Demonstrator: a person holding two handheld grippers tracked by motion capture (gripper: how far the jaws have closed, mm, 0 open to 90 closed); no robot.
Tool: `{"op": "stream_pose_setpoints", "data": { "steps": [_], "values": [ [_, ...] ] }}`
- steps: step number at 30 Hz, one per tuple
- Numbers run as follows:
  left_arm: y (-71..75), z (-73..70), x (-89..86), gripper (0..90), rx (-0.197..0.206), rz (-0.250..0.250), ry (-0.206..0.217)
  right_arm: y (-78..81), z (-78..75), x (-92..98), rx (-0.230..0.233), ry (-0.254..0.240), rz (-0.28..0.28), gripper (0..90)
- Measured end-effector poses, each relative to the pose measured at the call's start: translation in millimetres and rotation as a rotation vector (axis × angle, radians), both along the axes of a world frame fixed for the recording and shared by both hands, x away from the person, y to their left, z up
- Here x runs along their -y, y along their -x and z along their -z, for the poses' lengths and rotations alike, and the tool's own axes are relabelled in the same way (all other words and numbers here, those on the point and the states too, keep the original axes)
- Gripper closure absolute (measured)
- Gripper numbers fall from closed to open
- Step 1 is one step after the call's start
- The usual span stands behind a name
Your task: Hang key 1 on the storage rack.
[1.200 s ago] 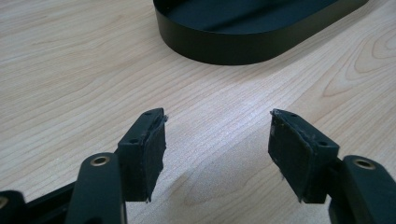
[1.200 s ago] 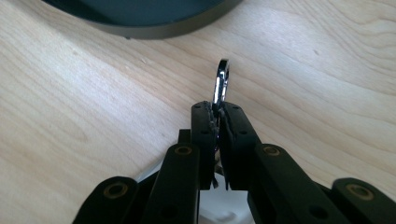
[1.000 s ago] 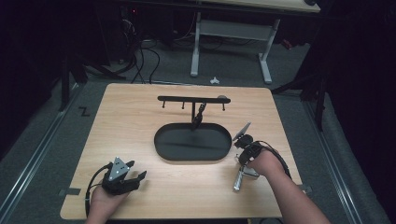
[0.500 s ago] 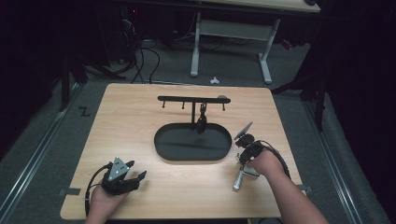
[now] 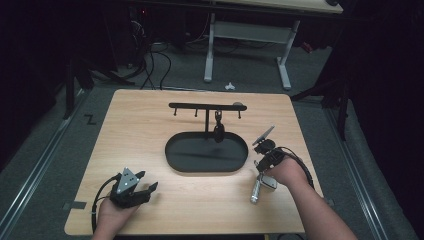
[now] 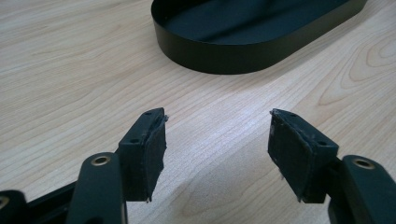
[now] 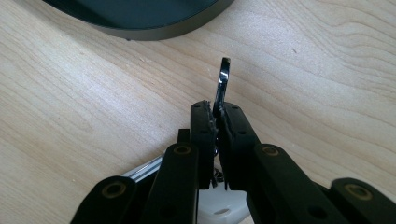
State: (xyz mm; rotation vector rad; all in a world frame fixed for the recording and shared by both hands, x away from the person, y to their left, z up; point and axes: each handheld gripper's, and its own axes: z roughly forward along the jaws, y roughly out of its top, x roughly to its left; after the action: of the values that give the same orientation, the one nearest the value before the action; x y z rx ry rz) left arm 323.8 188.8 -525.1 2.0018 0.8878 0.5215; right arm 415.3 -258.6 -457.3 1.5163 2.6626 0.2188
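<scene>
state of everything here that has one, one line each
left hand-held gripper: open, nothing between its jaws, low over the table
right hand-held gripper: shut on a thin metal piece
thin metal piece: clamped edge-on, sticking up past the jaws
black oval tray: flat on the table, looks empty
hook rack: upright behind the tray, one dark item hanging from it
dark item: hanging above the tray

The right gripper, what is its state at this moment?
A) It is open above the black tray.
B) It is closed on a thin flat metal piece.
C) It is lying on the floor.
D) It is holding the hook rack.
B: in the right gripper view the right gripper has its jaws pressed together on a thin metal piece that sticks out above the wooden table.
</scene>
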Motion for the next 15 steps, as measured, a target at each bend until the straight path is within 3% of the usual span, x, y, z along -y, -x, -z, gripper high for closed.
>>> {"op": "stream_pose_setpoints", "data": {
  "steps": [6, 15],
  "values": [
    [-2.2, -3.2, -4.0, 37.7, 0.017, -0.014, 0.047, 3.1, -11.5, -1.1, 0.012, -0.004, -0.012, 84.7],
    [-3.1, -3.2, 1.5, 37.7, 0.02, -0.012, 0.038, 5.9, -34.0, 2.6, 0.044, -0.011, -0.011, 84.7]
  ]
}}
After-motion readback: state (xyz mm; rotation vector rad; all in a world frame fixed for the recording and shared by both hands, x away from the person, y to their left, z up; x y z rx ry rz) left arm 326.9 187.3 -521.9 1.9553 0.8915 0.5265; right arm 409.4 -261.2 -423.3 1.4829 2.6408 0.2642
